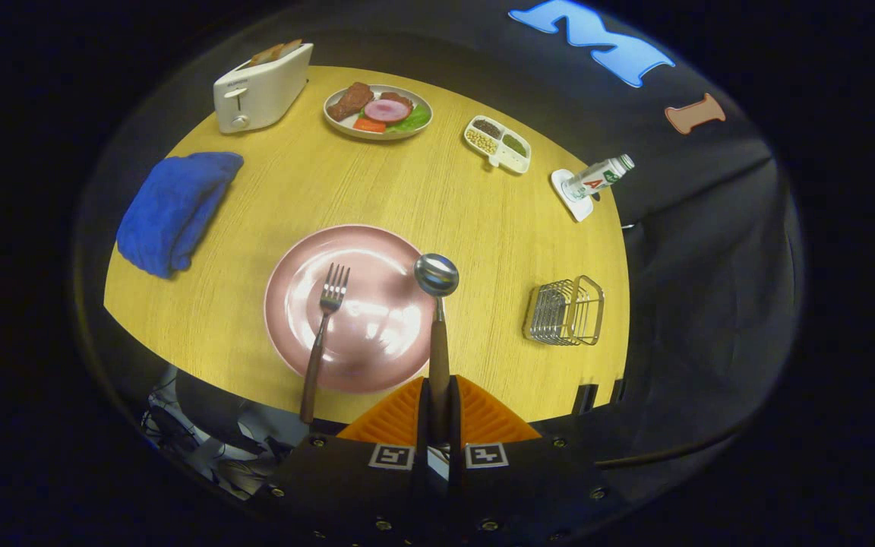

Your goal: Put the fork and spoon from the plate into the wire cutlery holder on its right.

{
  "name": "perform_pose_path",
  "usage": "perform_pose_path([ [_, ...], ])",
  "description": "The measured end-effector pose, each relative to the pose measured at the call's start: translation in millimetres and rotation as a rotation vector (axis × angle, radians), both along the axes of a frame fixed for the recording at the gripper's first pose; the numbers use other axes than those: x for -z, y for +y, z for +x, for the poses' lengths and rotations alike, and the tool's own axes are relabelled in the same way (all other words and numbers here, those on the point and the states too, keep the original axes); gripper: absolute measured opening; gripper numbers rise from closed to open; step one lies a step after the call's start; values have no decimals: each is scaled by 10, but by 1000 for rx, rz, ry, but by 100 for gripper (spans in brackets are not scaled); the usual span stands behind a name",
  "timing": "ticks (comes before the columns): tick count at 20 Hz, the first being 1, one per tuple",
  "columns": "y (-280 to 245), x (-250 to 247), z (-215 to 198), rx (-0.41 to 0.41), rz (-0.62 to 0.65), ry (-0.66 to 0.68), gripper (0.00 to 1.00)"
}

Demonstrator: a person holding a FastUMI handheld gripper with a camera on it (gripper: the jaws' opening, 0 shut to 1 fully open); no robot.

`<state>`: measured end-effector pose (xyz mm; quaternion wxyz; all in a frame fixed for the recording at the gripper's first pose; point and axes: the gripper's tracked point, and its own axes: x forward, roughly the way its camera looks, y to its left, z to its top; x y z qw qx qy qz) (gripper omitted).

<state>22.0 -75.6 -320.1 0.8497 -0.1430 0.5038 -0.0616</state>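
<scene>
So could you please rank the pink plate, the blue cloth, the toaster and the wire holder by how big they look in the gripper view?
1. Pink plate
2. Blue cloth
3. Toaster
4. Wire holder
The toaster stands farther off, so its rank is unsure. The tool is shut on the spoon.

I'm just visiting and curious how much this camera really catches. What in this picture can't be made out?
- Spoon: the handle's end sits between the gripper fingers, shut on it, so its tip is covered.
- Fork: whether its handle rests on the table edge is unclear.
- Sectioned dish: contents too small to identify.
- Toaster: its far side is turned away.
- Bottle: label too small.
</scene>
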Motion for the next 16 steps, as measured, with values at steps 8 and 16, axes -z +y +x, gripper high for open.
perform_pose_path([
  [8, -814, -172, 77, 191, 6, -27, 10],
  [16, -1452, -22, 96, 329, 45, 2, 10],
])
